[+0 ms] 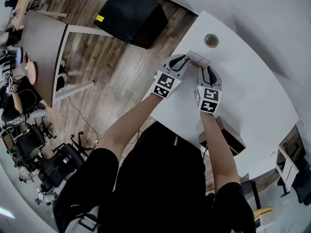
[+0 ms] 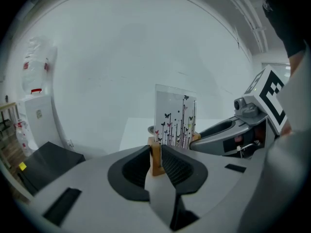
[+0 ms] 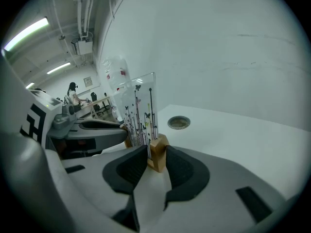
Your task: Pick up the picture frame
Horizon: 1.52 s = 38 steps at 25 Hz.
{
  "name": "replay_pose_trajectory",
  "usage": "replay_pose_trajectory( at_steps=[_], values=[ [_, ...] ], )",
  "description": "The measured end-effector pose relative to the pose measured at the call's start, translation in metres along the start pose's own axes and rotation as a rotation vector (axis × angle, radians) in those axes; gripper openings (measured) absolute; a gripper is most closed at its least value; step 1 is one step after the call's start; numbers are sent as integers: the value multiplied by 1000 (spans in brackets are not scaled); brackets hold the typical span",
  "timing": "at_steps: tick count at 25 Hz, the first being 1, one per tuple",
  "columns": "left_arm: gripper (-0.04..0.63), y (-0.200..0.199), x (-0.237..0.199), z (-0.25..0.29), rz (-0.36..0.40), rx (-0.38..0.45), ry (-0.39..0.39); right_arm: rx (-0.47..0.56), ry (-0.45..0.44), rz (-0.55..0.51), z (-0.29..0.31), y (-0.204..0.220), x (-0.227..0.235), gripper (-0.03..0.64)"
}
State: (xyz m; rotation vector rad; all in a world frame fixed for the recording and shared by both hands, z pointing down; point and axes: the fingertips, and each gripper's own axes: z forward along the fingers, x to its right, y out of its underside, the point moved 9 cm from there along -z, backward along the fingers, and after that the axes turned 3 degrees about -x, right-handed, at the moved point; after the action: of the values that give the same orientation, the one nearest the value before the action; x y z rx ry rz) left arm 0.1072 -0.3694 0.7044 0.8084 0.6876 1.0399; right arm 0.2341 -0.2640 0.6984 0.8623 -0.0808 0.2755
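Just short of the round cable port [image 1: 211, 40] in the white table [image 1: 252, 91]: clear acrylic butterfly-print picture frame [image 2: 175, 123], upright on wooden feet [image 3: 158, 149]. My left tongs [image 2: 156, 155] clamp one foot, right tongs [image 1: 203, 68] the other. Step: grip; next, likely, level joint lift.

white table [image 1: 257, 101]: fills right half of head view, near edge runs diagonally.
round cable port [image 1: 211, 40]: set in tabletop, upper centre.
black box [image 1: 131, 16]: on wood plank floor [image 1: 116, 76], top centre.
brown-topped table [image 1: 43, 52]: upper left, white frame.
office chairs [image 1: 34, 144]: clustered at lower left.
brown box [image 1: 229, 136]: at near table edge, right of centre.
ceiling strip lights [image 3: 26, 33]: upper left of right gripper view.
person [image 3: 74, 93]: far background, left, among desks.
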Motion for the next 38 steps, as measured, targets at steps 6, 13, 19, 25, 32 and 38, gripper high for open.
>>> replay_pose_trajectory(
  at_steps=[6, 13, 19, 25, 32, 38],
  values=[
    [70, -1, 3, 2, 3, -6, -23, 5, 8, -19, 0, 0, 4, 103],
    [61, -4, 7, -14, -27, 2, -51, 24, 1, -45, -8, -2, -5, 94],
    [61, -11, 18, -45, -59, 25, -72, 57, -21, -58, -36, -11, -20, 94],
    [61, -19, 37, -90, -49, 45, -67, 94, -48, -65, -78, -9, -41, 92],
    [61, -21, 67, -149, -84, 72, -74, 131, -72, -92, -134, -4, -71, 92],
    [62, -15, 107, -211, -26, 97, -117, 154, -80, -131, -191, 15, -101, 87]
  ],
)
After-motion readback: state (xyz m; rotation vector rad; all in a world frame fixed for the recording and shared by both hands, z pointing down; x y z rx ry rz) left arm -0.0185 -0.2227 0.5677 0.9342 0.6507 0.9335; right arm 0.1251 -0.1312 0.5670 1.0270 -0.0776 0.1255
